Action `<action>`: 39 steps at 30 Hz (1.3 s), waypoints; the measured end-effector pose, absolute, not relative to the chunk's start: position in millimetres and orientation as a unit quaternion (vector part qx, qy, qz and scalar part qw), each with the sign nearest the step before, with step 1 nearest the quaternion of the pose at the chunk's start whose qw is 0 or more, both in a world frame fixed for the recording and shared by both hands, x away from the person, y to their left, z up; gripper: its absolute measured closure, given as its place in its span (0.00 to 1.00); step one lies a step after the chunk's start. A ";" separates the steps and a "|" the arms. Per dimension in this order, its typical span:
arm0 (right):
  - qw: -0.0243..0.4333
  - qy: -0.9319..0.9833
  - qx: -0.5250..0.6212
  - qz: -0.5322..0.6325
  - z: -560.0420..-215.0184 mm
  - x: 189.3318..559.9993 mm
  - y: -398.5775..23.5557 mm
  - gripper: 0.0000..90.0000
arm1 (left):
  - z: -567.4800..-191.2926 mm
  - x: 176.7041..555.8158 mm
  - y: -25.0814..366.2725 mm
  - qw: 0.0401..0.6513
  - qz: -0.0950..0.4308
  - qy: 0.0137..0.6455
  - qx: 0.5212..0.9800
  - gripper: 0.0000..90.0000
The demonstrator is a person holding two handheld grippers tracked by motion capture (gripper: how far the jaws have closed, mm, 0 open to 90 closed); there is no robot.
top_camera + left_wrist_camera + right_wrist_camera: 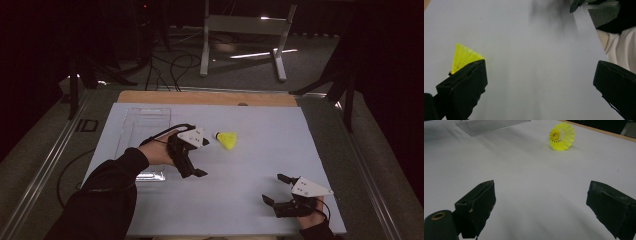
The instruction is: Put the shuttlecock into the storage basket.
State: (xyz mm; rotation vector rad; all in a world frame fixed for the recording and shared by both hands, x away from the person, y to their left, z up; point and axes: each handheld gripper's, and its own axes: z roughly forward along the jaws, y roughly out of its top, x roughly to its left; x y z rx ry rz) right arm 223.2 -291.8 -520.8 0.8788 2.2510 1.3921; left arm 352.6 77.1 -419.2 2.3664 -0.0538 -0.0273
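A yellow shuttlecock (pixel 227 139) lies on its side on the white board (pixel 250 165), a little left of the middle. My left gripper (pixel 204 157) is just left of it, open wide and holding nothing. In the left gripper view the shuttlecock's skirt (pixel 464 56) shows just beyond the left jaw of the open gripper (pixel 540 75). My right gripper (pixel 272 187) rests open near the board's front right edge, far from the shuttlecock. In the right gripper view the shuttlecock (pixel 562 136) lies well ahead of the open gripper (pixel 541 195), its open skirt facing the camera.
A clear plastic tray (pixel 142 127) lies on the left part of the board, also seen as the clear tray (pixel 489 125) in the right gripper view. A wooden table edge (pixel 200 97) runs behind the board. A white stand (pixel 245 30) and cables sit on the floor beyond.
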 end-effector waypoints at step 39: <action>0.172 0.788 0.314 0.501 -521.0 223.9 -294.0 0.10 | -442.9 425.7 33.9 0.362 -0.008 -0.049 0.931 0.00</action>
